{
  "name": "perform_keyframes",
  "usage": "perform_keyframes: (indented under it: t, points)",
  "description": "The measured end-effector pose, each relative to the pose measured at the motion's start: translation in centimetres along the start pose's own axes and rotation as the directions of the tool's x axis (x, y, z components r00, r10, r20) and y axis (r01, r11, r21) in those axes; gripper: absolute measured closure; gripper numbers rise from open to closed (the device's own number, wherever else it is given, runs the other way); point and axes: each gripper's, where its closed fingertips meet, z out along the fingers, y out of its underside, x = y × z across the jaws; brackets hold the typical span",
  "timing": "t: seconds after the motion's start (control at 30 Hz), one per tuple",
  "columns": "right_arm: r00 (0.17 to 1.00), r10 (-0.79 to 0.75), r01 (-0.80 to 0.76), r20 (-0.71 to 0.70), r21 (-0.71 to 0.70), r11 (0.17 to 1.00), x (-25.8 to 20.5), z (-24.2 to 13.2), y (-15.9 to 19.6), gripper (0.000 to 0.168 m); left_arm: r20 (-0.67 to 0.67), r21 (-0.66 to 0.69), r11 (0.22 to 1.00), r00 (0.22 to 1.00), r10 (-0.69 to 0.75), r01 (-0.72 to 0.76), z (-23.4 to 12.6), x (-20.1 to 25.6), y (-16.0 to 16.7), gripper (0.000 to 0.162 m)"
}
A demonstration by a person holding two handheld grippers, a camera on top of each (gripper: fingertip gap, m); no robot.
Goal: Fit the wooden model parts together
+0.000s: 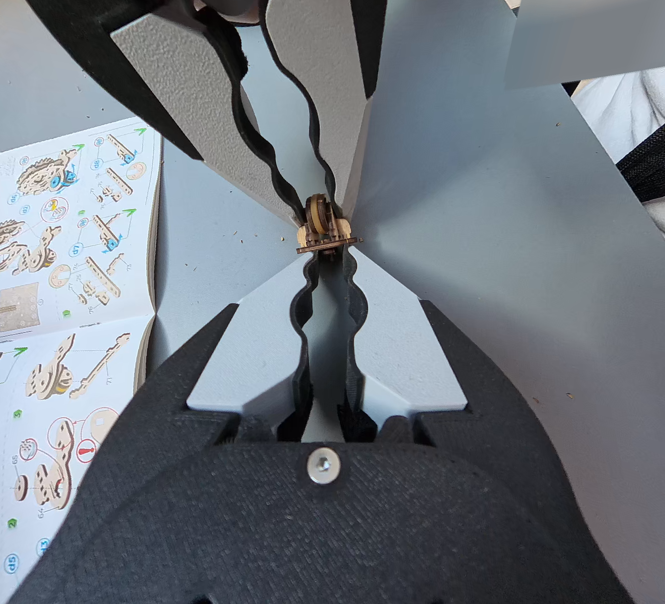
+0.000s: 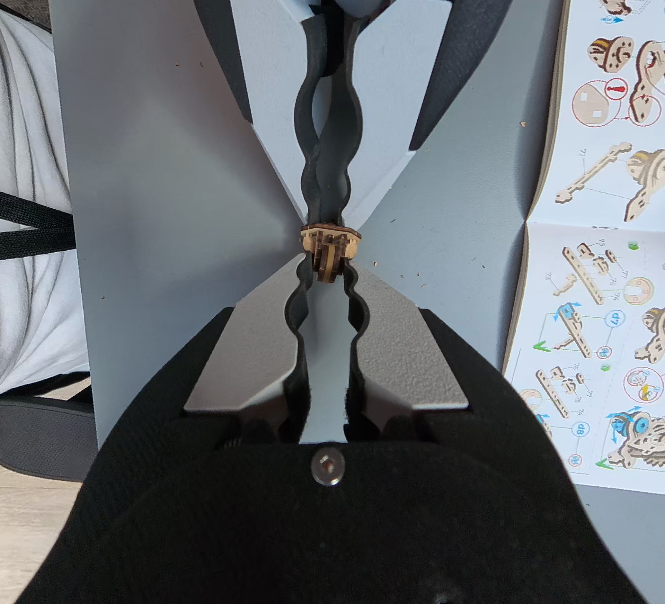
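A small wooden model assembly hangs above the grey table, held between both grippers, which meet tip to tip. It has a flat dark-edged base piece and a round disc part standing on it. My left gripper is shut on the base side. The right gripper comes in from the top, shut on the disc part. In the right wrist view, my right gripper pinches the disc part. The left gripper opposite holds the base piece.
An open instruction booklet lies on the grey table, also in the right wrist view. Small wood crumbs dot the table. A person's white clothing with a black strap is beyond the table edge. My left and right fingertips are right by each other.
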Motion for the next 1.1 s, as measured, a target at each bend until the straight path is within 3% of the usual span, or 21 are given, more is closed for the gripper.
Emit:
perform_keyframes:
  t: [0.17,0.5,0.83,0.93,1.1]
  points:
    - [0.997,0.065,-0.065,-0.035,0.017,0.998,0.04,0.00,-0.05,0.157,-0.003,-0.001,1.000,1.000,-0.018,0.018,-0.01,0.03,-0.01,0.153]
    - [1.000,-0.030,0.029,-0.011,-0.066,0.997,0.04,0.08,0.01,0.158,0.006,-0.003,0.999,0.999,-0.036,0.036,-0.01,-0.01,-0.02,0.153]
    - [0.980,0.183,-0.181,-0.081,0.030,0.983,0.10,0.08,-0.13,0.158,-0.003,-0.004,0.997,0.997,-0.071,0.071,-0.04,0.03,0.00,0.153]
    - [0.986,0.131,-0.128,-0.106,0.029,0.991,0.13,0.09,-0.12,0.157,-0.002,-0.004,0.998,0.998,-0.070,0.070,-0.04,0.04,-0.01,0.153]
    - [0.999,0.047,-0.047,-0.004,0.043,0.998,0.16,0.15,-0.11,0.156,0.001,-0.004,0.998,0.998,-0.058,0.058,-0.05,0.01,0.00,0.152]
